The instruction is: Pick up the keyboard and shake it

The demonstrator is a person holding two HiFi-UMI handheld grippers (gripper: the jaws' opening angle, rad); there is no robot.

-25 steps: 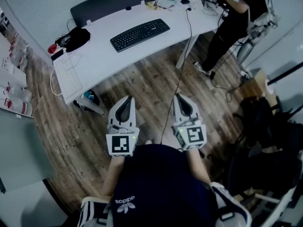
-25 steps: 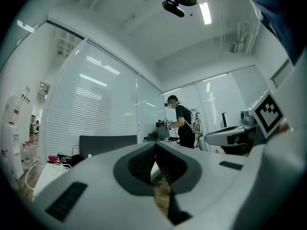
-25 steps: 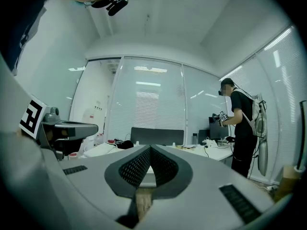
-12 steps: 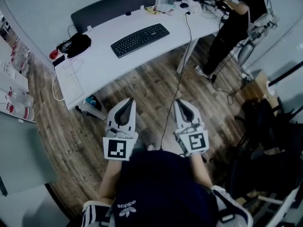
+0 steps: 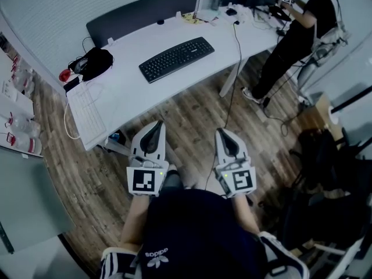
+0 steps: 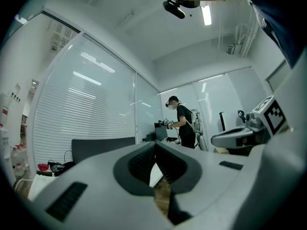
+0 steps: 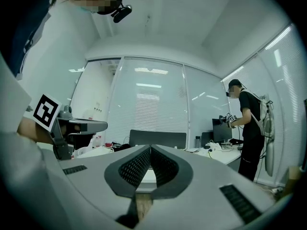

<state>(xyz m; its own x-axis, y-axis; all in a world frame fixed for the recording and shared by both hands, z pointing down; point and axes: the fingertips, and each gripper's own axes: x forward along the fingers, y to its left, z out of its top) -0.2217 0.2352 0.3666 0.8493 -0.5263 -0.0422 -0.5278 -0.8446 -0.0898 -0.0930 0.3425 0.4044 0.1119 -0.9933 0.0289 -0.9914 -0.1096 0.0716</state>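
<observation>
A black keyboard (image 5: 176, 58) lies flat on the white desk (image 5: 133, 80), well ahead of both grippers in the head view. My left gripper (image 5: 154, 127) and right gripper (image 5: 223, 133) hang side by side over the wooden floor, short of the desk's front edge. Both are shut with nothing between their jaws. In the left gripper view the left gripper (image 6: 154, 147) points level across the room; the right gripper (image 7: 150, 150) does the same in its own view. The keyboard is hidden in both gripper views.
A black bag (image 5: 96, 55), a red object and a white keyboard (image 5: 86, 106) sit at the desk's left end. A cable (image 5: 232, 68) hangs off the desk to the floor. A person (image 5: 296, 34) stands at the far right by a monitor. Dark chairs (image 5: 325, 173) stand at my right.
The desk and keyboard have shifted slightly right and down in the head view. Both grippers stayed shut and close to my body.
</observation>
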